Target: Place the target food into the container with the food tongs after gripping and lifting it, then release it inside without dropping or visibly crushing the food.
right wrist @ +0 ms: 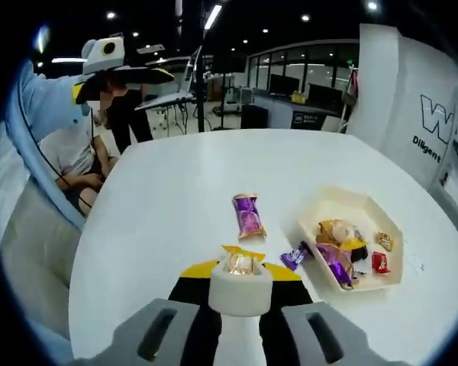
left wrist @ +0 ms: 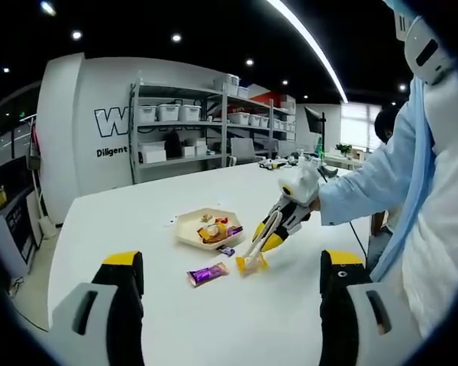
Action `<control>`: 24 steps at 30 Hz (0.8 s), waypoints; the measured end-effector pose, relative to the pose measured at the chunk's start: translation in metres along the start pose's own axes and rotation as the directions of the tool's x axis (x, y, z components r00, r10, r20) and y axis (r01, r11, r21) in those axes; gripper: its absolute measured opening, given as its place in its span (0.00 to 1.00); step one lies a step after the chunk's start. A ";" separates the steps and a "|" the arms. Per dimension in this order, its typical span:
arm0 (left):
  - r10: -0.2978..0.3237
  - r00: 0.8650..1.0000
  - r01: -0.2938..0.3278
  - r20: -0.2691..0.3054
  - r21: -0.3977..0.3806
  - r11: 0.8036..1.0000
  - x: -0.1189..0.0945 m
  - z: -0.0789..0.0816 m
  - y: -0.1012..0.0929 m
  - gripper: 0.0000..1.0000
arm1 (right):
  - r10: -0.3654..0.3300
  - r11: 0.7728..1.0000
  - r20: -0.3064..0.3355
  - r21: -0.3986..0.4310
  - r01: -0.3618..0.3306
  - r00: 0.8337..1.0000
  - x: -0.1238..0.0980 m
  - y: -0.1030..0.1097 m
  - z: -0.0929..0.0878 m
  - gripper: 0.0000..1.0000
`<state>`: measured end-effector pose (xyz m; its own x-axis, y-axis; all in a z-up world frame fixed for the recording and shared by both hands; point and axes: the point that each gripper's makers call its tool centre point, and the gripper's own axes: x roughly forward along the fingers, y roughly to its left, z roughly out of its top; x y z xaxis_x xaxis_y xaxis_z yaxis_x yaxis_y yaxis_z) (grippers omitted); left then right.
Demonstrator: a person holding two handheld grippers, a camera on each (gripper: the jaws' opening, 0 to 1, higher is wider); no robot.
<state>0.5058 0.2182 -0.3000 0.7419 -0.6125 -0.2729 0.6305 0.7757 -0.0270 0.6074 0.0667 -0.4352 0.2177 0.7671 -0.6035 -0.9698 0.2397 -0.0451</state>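
Observation:
My right gripper [right wrist: 240, 324] is shut on the handle of the food tongs [right wrist: 240, 293]; the left gripper view shows it [left wrist: 291, 207] in a gloved hand. The yellow-and-black tips of the tongs [left wrist: 253, 259] are closed around a yellow-wrapped candy [right wrist: 240, 264] low over the white table, just short of the cream hexagonal tray [right wrist: 351, 210], which holds several wrapped sweets. A purple-wrapped candy [right wrist: 248, 214] lies on the table beyond the tongs, and a small purple one [right wrist: 294, 257] rests by the tray's near edge. My left gripper [left wrist: 233, 261] hangs open, back from the candies, with nothing in it.
The white table [left wrist: 137, 213] has wide bare room around the tray [left wrist: 185, 229]. The person's sleeve [left wrist: 366, 191] reaches in from the right. Metal shelves with bins [left wrist: 183, 130] stand by the far wall. People stand beyond the table's far edge [right wrist: 130, 114].

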 end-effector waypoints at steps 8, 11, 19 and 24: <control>-0.004 1.000 0.004 -0.003 0.005 1.000 0.001 0.001 -0.002 0.93 | -0.047 0.999 0.041 0.017 0.046 0.998 -0.010 -0.020 0.015 0.10; -0.002 1.000 0.002 -0.003 0.004 1.000 0.000 0.001 -0.001 0.93 | -0.065 0.998 0.048 0.016 0.064 0.997 -0.012 -0.029 0.020 0.10; 0.002 1.000 -0.002 -0.005 0.003 1.000 -0.001 0.001 0.000 0.93 | -0.115 0.993 0.080 0.033 0.112 0.990 -0.019 -0.057 0.037 0.10; 0.006 1.000 -0.006 -0.006 0.001 1.000 -0.002 0.000 0.002 0.93 | -0.141 0.990 0.087 0.040 0.138 0.986 -0.024 -0.071 0.043 0.10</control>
<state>0.5052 0.2210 -0.2994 0.7443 -0.6067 -0.2791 0.6263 0.7792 -0.0239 0.6756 0.0570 -0.3829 0.3609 0.7747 -0.5192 -0.9253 0.3670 -0.0956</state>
